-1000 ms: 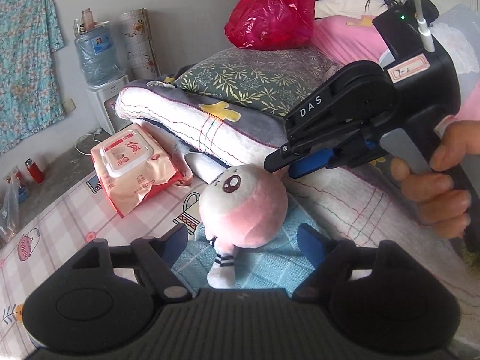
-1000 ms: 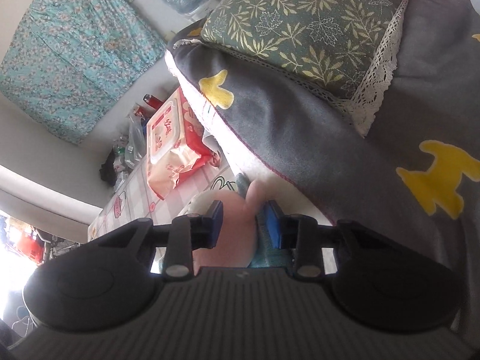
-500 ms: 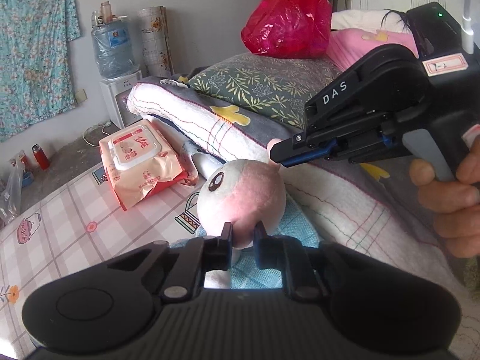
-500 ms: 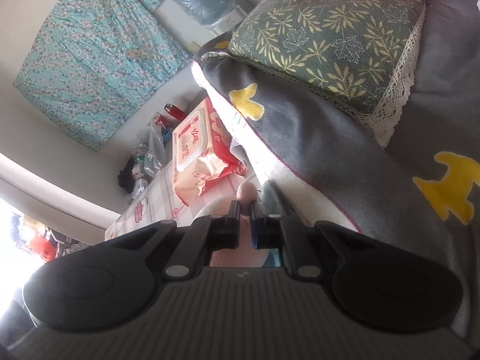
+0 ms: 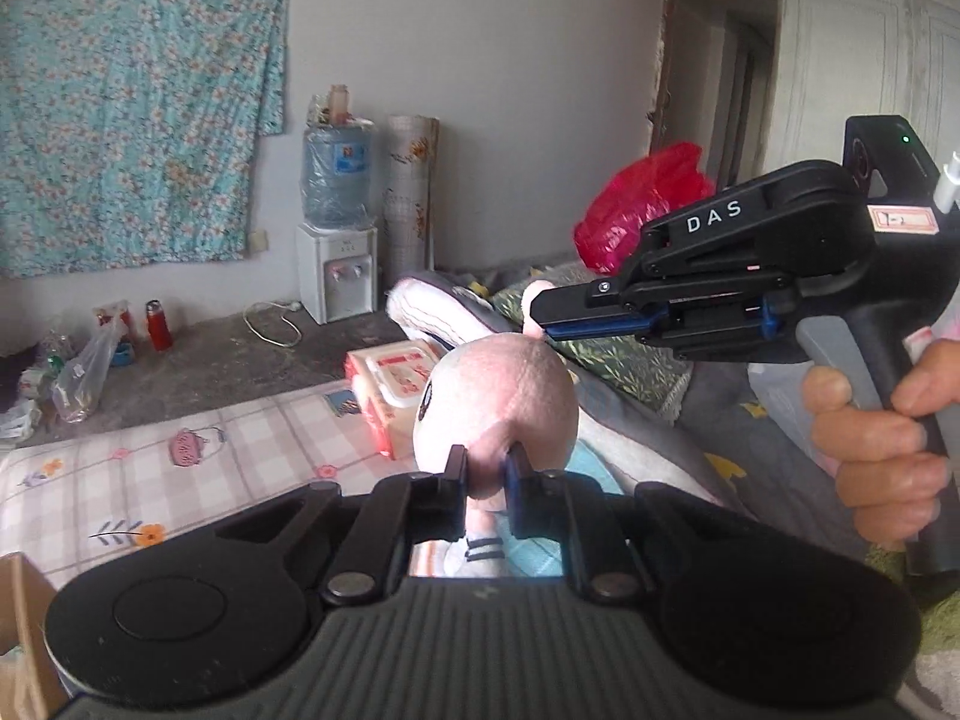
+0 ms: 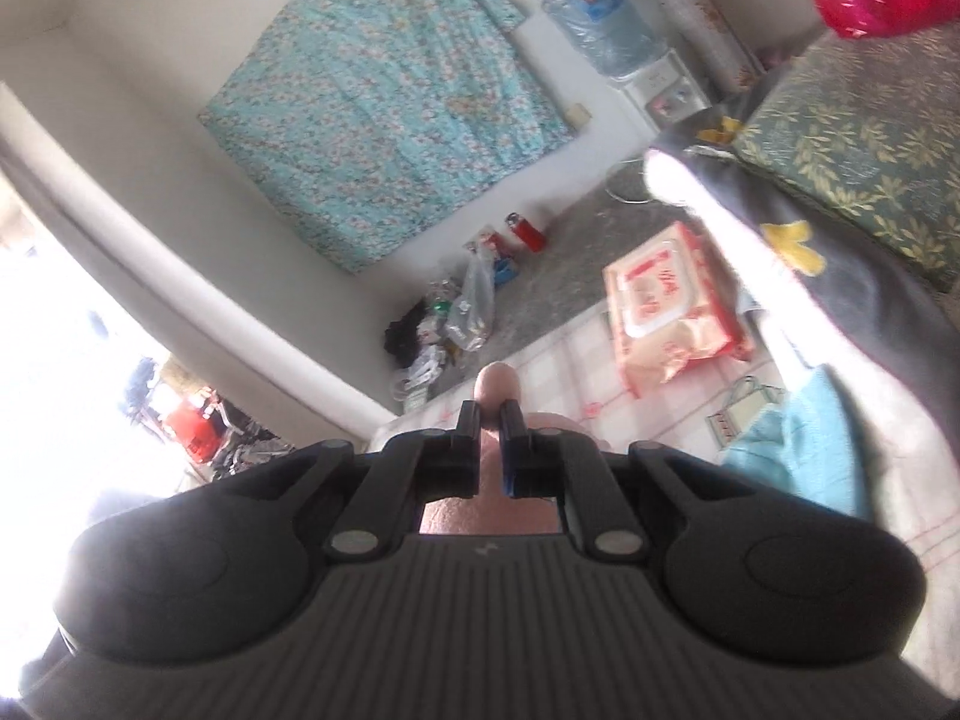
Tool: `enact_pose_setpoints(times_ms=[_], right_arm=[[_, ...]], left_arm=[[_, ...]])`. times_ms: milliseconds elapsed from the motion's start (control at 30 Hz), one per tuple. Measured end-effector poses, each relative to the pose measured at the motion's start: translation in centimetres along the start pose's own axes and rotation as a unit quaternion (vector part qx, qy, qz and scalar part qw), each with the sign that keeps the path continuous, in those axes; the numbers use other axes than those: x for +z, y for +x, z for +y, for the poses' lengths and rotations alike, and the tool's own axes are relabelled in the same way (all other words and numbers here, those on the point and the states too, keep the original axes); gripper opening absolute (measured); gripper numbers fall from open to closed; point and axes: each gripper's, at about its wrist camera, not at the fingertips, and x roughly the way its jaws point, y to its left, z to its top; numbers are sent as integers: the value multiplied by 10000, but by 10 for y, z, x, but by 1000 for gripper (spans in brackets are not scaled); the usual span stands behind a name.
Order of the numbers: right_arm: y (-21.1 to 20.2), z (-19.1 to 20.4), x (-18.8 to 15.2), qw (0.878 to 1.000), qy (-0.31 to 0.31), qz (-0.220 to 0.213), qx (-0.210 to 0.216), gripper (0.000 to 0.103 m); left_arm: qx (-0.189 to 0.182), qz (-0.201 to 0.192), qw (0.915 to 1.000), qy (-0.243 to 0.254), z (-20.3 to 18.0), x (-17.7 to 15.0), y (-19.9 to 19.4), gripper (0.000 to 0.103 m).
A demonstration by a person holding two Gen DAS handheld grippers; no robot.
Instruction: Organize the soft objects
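Note:
A pink plush toy (image 5: 501, 399) with a round head hangs lifted above the bed. My left gripper (image 5: 485, 469) is shut on the lower part of its head; a white striped leg dangles below the jaws. My right gripper (image 5: 540, 319) comes in from the right of the left wrist view and is shut on the toy's pink ear. In the right wrist view that right gripper (image 6: 489, 415) pinches the ear, whose tip (image 6: 496, 384) sticks out past the jaws. A light blue cloth (image 6: 807, 444) lies on the bed below.
A pink wet-wipes pack (image 6: 666, 303) lies on the checked bedsheet (image 5: 180, 468). A grey folded quilt (image 6: 840, 300) carries a leaf-print pillow (image 6: 852, 144) and a red plastic bag (image 5: 642, 204). A water dispenser (image 5: 337, 228) stands by the wall. A cardboard edge (image 5: 18, 612) shows at the lower left.
Both grippers closed on the plush toy, the left on its head and the right on its ear. Then both rose, and the toy came up off the blue cloth.

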Motion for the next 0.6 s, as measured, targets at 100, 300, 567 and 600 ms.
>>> enact_pose_setpoints(times_ms=[100, 300, 567, 600], right_arm=[[15, 60, -13, 9980, -343, 256, 460, 5], [82, 179, -63, 9788, -862, 1239, 1387, 5], [191, 304, -179, 9281, -1308, 2891, 1946, 5], [203, 314, -194, 9213, -1341, 3081, 1955, 5]], left_arm=[[372, -288, 9986, -253, 28, -5, -50, 13], [1550, -513, 9827, -878, 94, -34, -144, 13], [3213, -82, 9365, -1399, 163, -92, -226, 13], [3434, 89, 9283, -1425, 168, -99, -229, 13]])
